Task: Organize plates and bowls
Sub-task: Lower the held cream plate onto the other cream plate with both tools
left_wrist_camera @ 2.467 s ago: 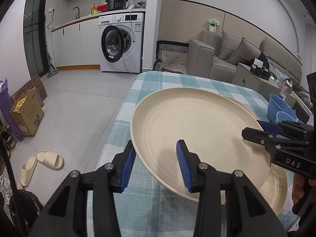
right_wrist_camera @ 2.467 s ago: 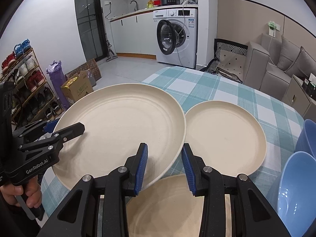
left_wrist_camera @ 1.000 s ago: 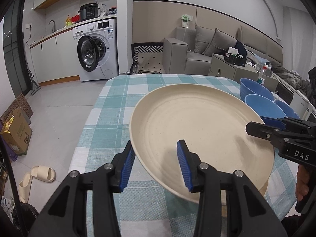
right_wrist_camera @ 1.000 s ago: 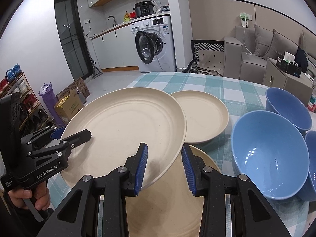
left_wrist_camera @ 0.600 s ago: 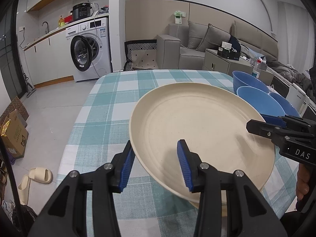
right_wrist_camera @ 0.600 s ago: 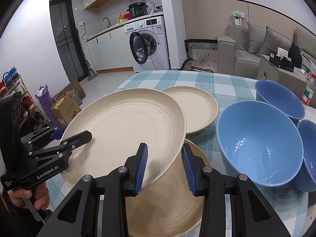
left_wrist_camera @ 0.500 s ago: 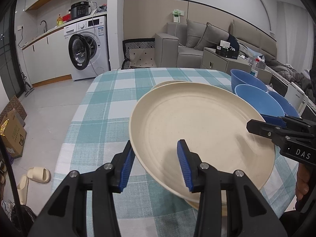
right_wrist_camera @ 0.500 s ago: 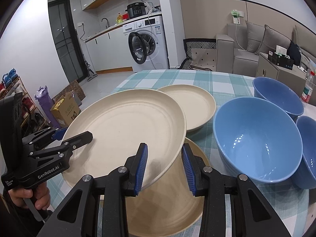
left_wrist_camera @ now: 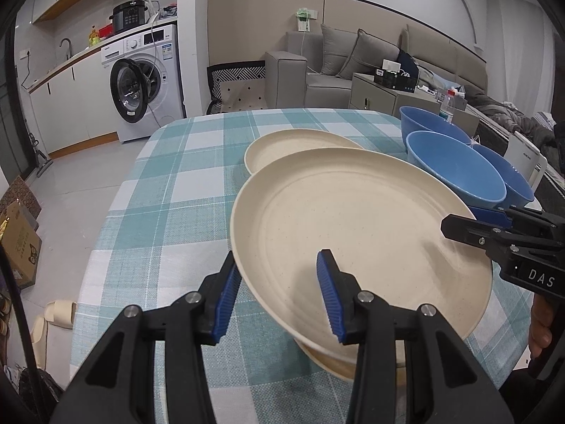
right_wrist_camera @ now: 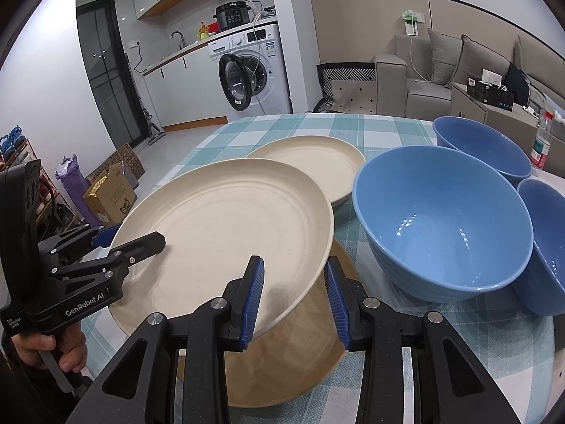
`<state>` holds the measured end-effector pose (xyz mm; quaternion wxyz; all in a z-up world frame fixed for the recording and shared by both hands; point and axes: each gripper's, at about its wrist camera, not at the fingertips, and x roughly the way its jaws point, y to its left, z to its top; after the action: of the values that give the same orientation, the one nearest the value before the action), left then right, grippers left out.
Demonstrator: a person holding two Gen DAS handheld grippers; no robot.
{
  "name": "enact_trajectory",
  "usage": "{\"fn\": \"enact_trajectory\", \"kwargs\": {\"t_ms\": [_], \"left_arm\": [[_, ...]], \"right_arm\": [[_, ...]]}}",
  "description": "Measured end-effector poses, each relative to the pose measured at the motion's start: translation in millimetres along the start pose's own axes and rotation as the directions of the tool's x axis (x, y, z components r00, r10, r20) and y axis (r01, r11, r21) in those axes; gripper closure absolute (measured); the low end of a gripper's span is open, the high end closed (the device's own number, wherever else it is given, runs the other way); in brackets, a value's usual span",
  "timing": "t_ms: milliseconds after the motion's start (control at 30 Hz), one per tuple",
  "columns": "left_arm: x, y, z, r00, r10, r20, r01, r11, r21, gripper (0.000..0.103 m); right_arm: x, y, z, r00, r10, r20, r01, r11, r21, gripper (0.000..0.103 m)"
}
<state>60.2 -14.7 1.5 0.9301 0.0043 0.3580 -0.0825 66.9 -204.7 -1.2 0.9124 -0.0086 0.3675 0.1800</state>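
Large cream plate (left_wrist_camera: pixel 360 226) held off the checked tablecloth (left_wrist_camera: pixel 169 190), tilted, gripped from two sides. Left gripper (left_wrist_camera: pixel 279 295) pinches its near-left rim: one blue pad under the edge, the other on the plate's face. Right gripper (right_wrist_camera: pixel 295 296) pinches the opposite rim the same way, one pad inside, one outside.

Directly beneath the held plate: a second cream plate (right_wrist_camera: pixel 293 360) resting on the cloth, partly covered. Beyond the held plate, a smaller cream plate (right_wrist_camera: pixel 310 162) on the cloth.

To the right of the held plate: three blue bowls, the nearest one (right_wrist_camera: pixel 441 222) just beside it, a second (right_wrist_camera: pixel 483 148) behind, a third (right_wrist_camera: pixel 545 247) at the far right.

Washing machine (left_wrist_camera: pixel 148 81) behind the table, door open.
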Motion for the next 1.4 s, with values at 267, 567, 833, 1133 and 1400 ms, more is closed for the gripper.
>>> {"fn": "enact_trajectory", "kwargs": {"t_ms": [267, 567, 833, 1133, 1400], "left_arm": [[5, -7, -5, 1.0, 0.001, -0.012, -0.001, 1.0, 0.014, 0.061], [8, -16, -11, 1.0, 0.002, -0.018, -0.002, 1.0, 0.029, 0.061], [13, -21, -21, 0.999, 0.01, -0.041, -0.009, 0.999, 0.033, 0.061], [14, -30, -25, 0.999, 0.012, -0.051, -0.009, 0.998, 0.061, 0.061], [15, -33, -27, 0.998, 0.034, -0.06, -0.029, 0.996, 0.08, 0.057]], "right_arm": [[2, -4, -12, 1.0, -0.01, -0.006, 0.01, 1.0, -0.007, 0.066], [1, -7, -23, 1.0, -0.018, -0.001, 0.018, 1.0, -0.011, 0.066], [6, -10, -30, 1.0, -0.025, -0.005, 0.025, 1.0, -0.01, 0.066], [8, -16, -35, 0.999, -0.039, -0.026, 0.038, 0.999, -0.018, 0.066], [13, -8, -38, 0.996, -0.068, -0.051, 0.064, 0.996, -0.068, 0.064]]}}
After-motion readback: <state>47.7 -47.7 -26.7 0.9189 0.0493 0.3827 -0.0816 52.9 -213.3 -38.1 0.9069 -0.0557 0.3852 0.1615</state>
